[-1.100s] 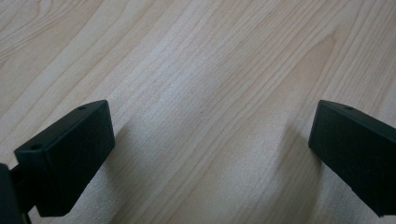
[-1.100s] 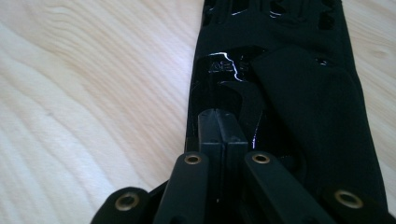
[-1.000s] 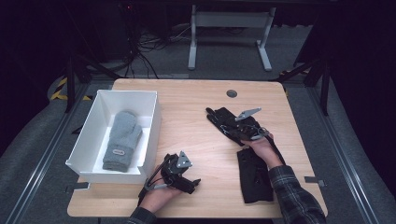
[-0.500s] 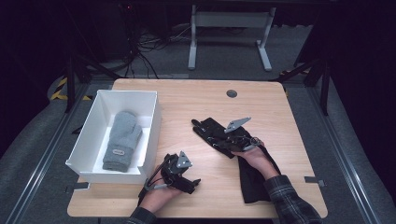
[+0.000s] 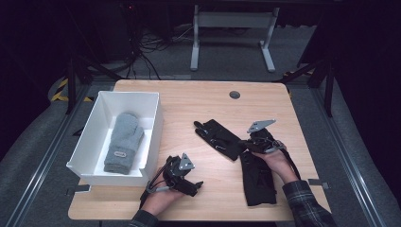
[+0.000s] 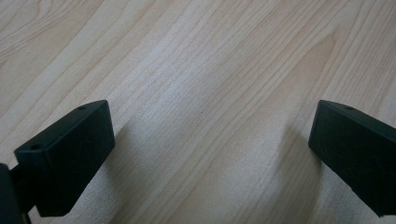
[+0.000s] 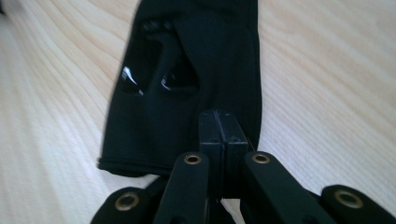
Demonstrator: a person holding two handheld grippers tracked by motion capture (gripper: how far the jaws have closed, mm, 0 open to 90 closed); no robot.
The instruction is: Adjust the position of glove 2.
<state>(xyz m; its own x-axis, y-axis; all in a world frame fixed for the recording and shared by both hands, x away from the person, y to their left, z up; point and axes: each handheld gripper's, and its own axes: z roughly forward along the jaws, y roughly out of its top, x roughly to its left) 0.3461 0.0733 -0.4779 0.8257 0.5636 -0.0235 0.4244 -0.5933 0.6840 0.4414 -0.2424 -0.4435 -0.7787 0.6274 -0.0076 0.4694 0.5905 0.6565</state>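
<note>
Black claws (image 7: 219, 135), grey plates, plaid sleeve (image 5: 307, 205)

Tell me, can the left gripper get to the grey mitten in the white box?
Probably yes. The left gripper is open and holds nothing, beside the white box; the grey mitten lies uncovered inside, so only the box wall needs clearing.

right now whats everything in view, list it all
table: 1, light wood, centre of the high view
box: 1, white, open, on the table's left edge
mitten: 1, grey, lying inside the box
gloves: 2, black, one mid-table with its cuff in the right gripper, the other flat near the front right
left gripper: 1, black, jaws apart over bare wood, front left
right gripper: 1, black, jaws closed on the glove cuff
</note>
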